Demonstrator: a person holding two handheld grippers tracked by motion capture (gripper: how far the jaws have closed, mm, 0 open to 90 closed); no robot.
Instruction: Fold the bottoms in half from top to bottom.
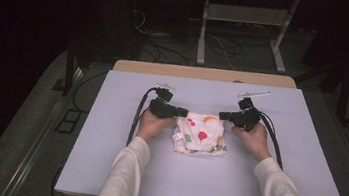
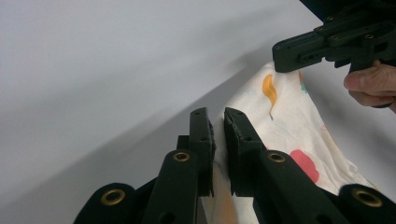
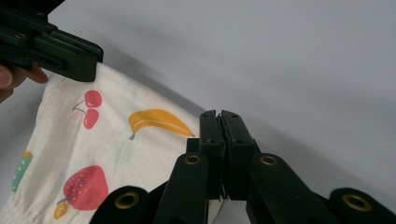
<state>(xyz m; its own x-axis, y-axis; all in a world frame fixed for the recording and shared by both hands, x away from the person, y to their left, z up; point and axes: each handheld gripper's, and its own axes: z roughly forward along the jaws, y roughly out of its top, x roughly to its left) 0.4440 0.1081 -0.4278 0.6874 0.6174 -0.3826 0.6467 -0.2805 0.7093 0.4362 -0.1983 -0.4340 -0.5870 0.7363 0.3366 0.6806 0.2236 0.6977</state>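
A white cloth point(image 1: 202, 134) printed with fruit lies folded at the middle of the table. Its far edge is lifted between my two grippers. My left gripper point(image 1: 185, 113) is shut on the cloth's far left corner. In the left gripper view the fabric point(image 2: 289, 116) runs in between the jaws of that gripper point(image 2: 218, 126). My right gripper point(image 1: 221, 116) is shut on the far right corner. In the right gripper view the cloth point(image 3: 107, 154) ends at the tightly closed jaws of the right gripper point(image 3: 219, 121). Each gripper view shows the other gripper clamped on the opposite corner.
The pale table top point(image 1: 104, 160) spreads wide around the cloth on all sides. A wooden edge point(image 1: 205, 73) runs along its far side. Beyond it, white desk legs point(image 1: 203, 31) and cables point(image 1: 168, 52) stand on the dark floor.
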